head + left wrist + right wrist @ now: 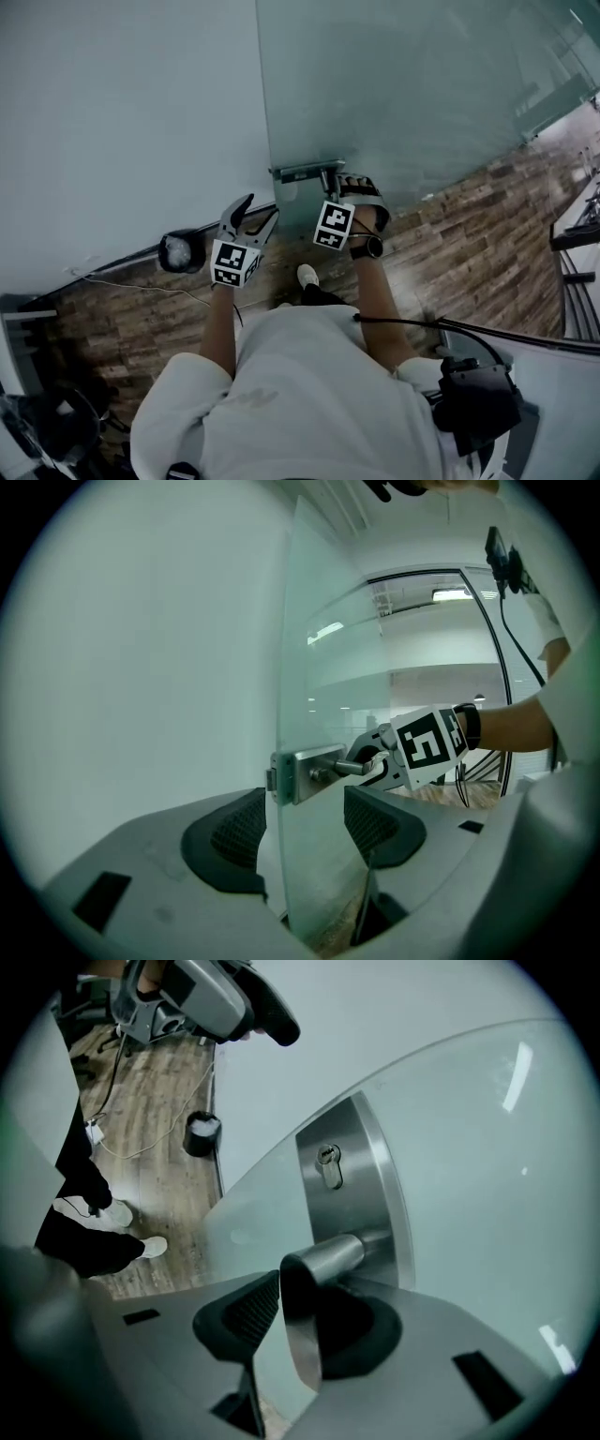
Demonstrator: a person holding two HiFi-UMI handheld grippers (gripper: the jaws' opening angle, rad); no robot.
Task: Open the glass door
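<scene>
STEP: pull door, judged | RIGHT tool (349,181): clamped on lever handle (302,1326) for pulling leverage | LEFT tool (261,207): jaws apart, empty, at 8 o'clock of handle, facing door edge as a spare brace | glass door (422,94): 12 o'clock of person.

From the head camera we look steeply down over the person's shoulders (309,375) at the glass door (394,84). Our left gripper view faces its edge from nearby. Our right gripper view looks close-up at the handle (319,1260). All three share that handle.
</scene>
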